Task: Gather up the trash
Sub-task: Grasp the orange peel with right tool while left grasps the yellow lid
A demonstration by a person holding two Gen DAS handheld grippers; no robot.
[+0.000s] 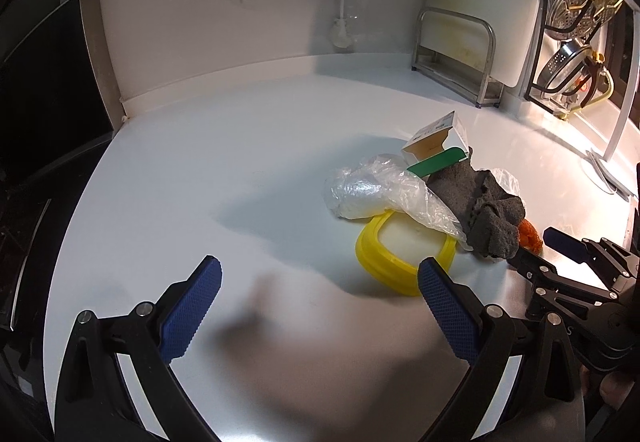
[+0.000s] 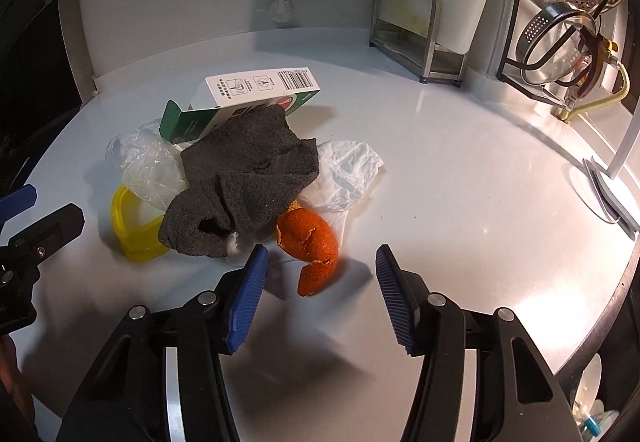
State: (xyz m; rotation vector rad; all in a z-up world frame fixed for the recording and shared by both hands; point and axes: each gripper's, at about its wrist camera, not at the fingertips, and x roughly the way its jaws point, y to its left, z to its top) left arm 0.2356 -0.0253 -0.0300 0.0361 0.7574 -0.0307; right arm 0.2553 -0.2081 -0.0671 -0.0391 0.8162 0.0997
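Carton (image 2: 262, 88): barcode, two pictograms (print too small to read).

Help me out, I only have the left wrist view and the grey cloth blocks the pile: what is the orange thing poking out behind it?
Observer: It is an orange peel, a curled piece lying on the counter right beside the grey cloth.
Operator: Is the right gripper on it yet?
Observer: No. The right gripper is open, with the near tip of the orange peel between its jaws and the pads not pressing on it.
Operator: Anything else hidden back there?
Observer: A crumpled white paper lies partly under the grey cloth, just behind the orange peel.
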